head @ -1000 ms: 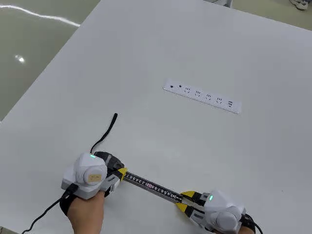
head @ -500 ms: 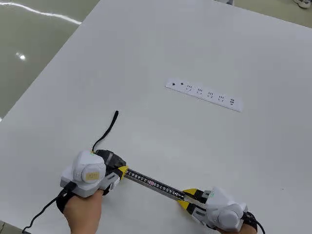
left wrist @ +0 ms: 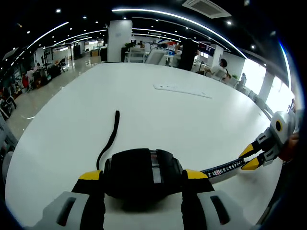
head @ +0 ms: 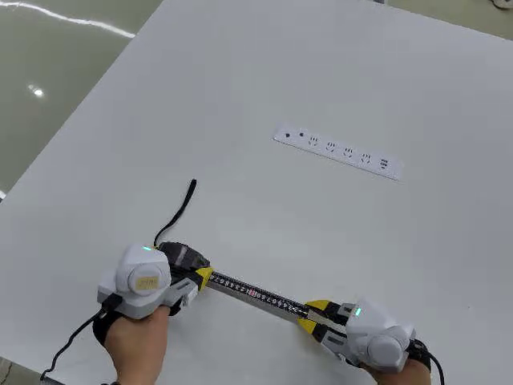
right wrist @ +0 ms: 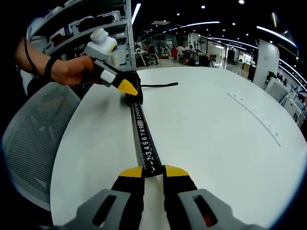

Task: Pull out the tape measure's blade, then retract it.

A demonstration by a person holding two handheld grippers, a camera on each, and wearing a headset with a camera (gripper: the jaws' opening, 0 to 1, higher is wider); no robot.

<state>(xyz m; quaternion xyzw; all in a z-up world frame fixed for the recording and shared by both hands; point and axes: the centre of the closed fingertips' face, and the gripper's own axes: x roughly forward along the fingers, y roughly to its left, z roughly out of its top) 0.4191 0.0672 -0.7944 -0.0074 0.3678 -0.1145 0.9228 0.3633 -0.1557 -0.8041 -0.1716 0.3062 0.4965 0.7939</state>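
The black tape measure case (left wrist: pixel 142 172) sits on the white table, clamped between the yellow-tipped jaws of my left gripper (head: pixel 189 277). Its black wrist strap (head: pixel 178 213) trails away across the table. The blade (head: pixel 255 294) runs out of the case to the right, numbered side up, lying low over the table. My right gripper (head: pixel 314 316) is shut on the blade's end (right wrist: pixel 152 168). In the right gripper view the blade (right wrist: pixel 142 136) stretches straight ahead to the case (right wrist: pixel 133 89) in the left gripper (right wrist: pixel 125 86).
A white power strip (head: pixel 337 151) lies on the table (head: pixel 240 96) farther out, to the right of centre. The table's near edge runs just below both hands. A mesh chair back (right wrist: pixel 38 139) stands at the left of the right gripper view.
The gap between the two grippers has widened: the right gripper has drawn to the right and more blade shows between them. The left gripper holds the case in place.
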